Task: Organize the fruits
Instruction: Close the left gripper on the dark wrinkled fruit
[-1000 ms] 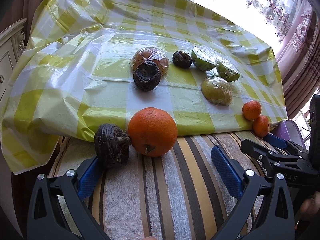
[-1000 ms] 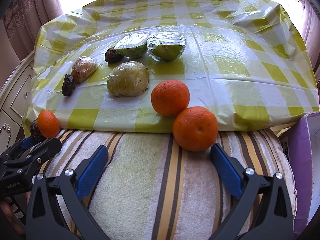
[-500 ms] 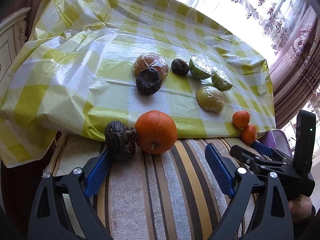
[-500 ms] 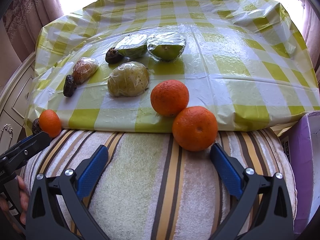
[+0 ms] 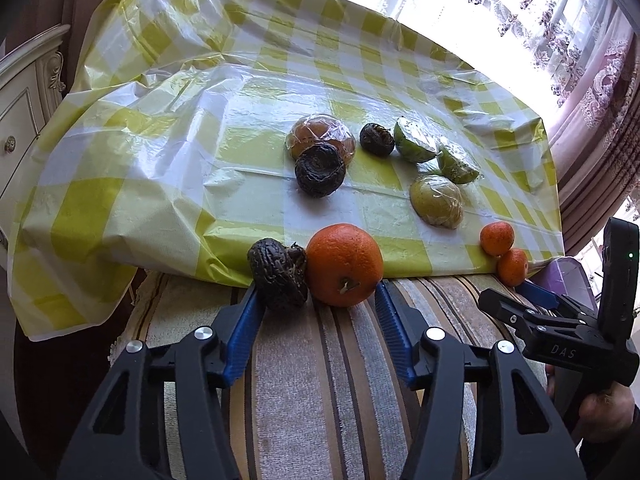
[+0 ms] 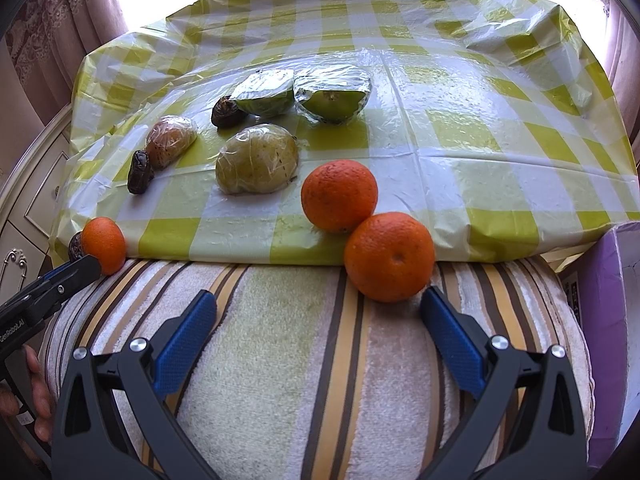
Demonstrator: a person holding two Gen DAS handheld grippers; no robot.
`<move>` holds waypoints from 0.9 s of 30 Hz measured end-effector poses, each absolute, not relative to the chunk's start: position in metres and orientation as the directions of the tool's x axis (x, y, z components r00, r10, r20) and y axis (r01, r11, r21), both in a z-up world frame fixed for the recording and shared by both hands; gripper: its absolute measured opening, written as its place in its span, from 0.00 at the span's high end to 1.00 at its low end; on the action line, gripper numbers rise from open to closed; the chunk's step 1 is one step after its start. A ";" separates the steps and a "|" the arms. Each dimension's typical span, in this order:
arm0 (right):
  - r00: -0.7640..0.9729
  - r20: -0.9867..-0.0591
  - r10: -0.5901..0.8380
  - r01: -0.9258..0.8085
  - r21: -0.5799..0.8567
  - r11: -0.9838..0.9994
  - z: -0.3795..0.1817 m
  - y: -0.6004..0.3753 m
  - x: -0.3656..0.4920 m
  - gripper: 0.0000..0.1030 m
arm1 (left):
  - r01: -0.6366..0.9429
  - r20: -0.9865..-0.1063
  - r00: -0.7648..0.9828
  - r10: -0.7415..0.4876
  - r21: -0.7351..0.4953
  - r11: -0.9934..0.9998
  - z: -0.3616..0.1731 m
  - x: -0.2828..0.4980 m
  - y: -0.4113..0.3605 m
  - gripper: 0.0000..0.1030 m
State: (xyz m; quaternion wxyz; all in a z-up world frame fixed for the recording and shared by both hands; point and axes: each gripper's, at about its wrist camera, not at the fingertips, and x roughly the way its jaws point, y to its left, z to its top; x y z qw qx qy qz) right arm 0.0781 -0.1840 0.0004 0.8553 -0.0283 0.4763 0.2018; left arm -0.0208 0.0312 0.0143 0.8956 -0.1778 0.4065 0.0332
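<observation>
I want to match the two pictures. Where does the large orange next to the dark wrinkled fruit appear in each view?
Left wrist view: the large orange sits low in the centre, between the closing left tongs, touching the dark wrinkled fruit.
Right wrist view: the same orange is small at the far left edge.
Shared landmark: the wrapped yellow-green fruit on the checked cloth.

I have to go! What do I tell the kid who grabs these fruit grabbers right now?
Left hand-held gripper: jaws closing, with the dark fruit and an orange between them. I can't tell if the pads press yet.
Right hand-held gripper: open and empty, just short of the near orange.
Where: the far orange, wrapped fruits and other dark ones lie on the checked cloth.
Done: no finished grouping shows.
Left: probably the whole sort.
</observation>
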 end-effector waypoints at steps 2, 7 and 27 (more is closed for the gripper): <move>0.465 -0.826 0.318 -0.372 0.144 0.917 0.001 -0.184 0.078 0.01 | -0.188 -0.748 0.660 -0.072 -0.258 0.948 0.015 -0.021 0.028 0.50; 0.465 -0.826 0.319 -0.372 0.145 0.917 0.000 -0.184 0.078 0.01 | -0.151 -0.752 0.656 -0.062 -0.212 0.966 0.016 -0.022 0.026 0.56; 0.464 -0.825 0.322 -0.373 0.147 0.916 0.001 -0.184 0.078 0.01 | -0.131 -0.689 0.719 -0.086 -0.256 0.958 0.030 -0.003 0.042 0.62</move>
